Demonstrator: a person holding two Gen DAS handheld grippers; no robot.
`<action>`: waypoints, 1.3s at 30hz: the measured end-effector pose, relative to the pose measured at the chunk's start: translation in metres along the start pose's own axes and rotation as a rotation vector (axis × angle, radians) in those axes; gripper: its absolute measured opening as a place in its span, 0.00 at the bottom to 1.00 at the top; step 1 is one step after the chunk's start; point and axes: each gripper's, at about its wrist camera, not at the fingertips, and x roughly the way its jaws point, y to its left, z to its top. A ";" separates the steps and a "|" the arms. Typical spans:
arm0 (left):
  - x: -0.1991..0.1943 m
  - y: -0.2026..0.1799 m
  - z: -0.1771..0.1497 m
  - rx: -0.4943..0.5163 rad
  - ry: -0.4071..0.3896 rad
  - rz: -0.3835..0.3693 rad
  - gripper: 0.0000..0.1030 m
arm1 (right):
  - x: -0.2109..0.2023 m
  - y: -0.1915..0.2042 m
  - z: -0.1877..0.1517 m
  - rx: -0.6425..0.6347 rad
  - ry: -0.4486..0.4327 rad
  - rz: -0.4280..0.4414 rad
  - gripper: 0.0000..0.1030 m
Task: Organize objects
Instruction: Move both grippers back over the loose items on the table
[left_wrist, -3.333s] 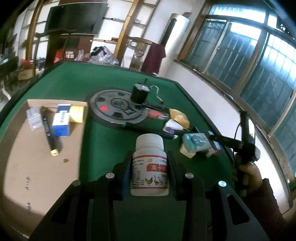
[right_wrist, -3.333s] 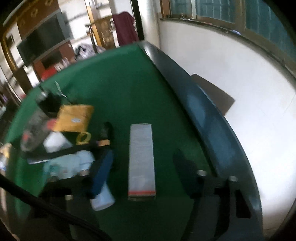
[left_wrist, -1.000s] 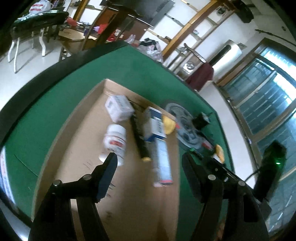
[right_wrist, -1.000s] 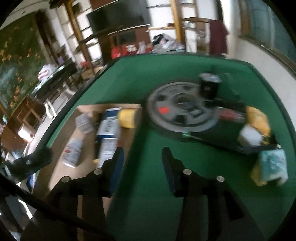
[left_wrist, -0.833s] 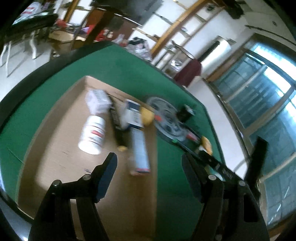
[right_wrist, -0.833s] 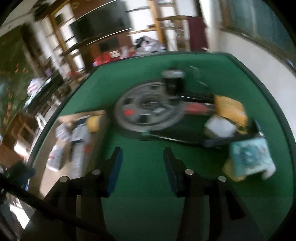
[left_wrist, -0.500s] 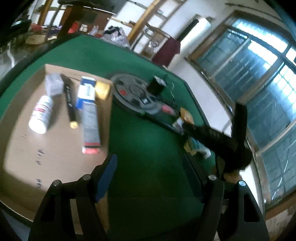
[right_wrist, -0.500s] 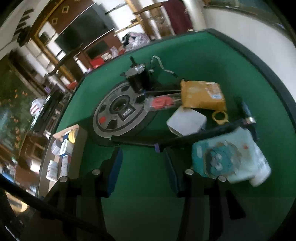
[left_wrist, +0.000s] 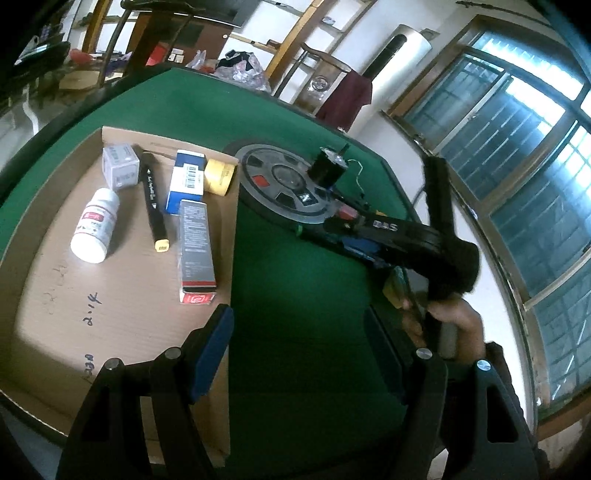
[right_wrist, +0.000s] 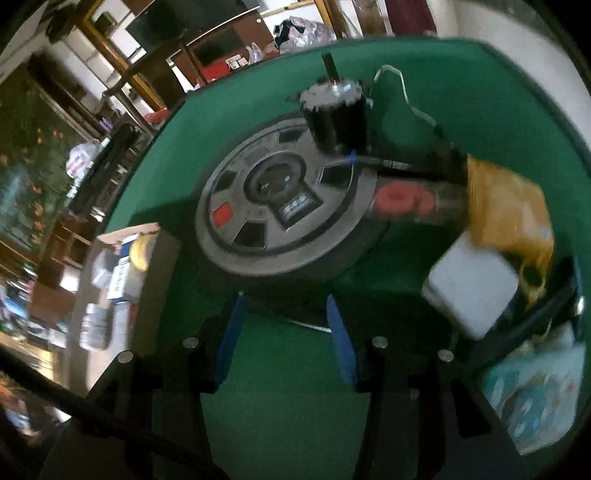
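Six items lie on the cardboard sheet (left_wrist: 122, 314), which bears handwritten "2.14". Largest to smallest: long grey carton (left_wrist: 195, 251) with red end; blue-and-white box (left_wrist: 186, 181) with barcode; black marker (left_wrist: 153, 201); white pill bottle (left_wrist: 96, 225), label unreadable; grey box (left_wrist: 120, 167); yellow tape roll (left_wrist: 218, 176). Left gripper (left_wrist: 299, 350) and right gripper (right_wrist: 282, 336) both stand spread, empty, over the green table (left_wrist: 295, 295).

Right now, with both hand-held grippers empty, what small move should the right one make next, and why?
Probably swing the right hand-held gripper over to the white box beside it and close on it. Its jaws stand open over bare green table, while the cardboard sheet already holds a bottle, a marker and boxes.
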 end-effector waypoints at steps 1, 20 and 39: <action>0.002 -0.001 0.000 -0.002 0.003 -0.003 0.65 | 0.000 -0.001 -0.005 0.022 0.029 0.048 0.44; -0.002 -0.018 -0.008 0.050 0.012 0.008 0.65 | 0.019 -0.010 0.008 0.017 0.035 -0.019 0.47; 0.058 -0.072 -0.028 0.308 0.119 0.102 0.65 | -0.077 -0.063 -0.076 0.118 -0.080 0.296 0.52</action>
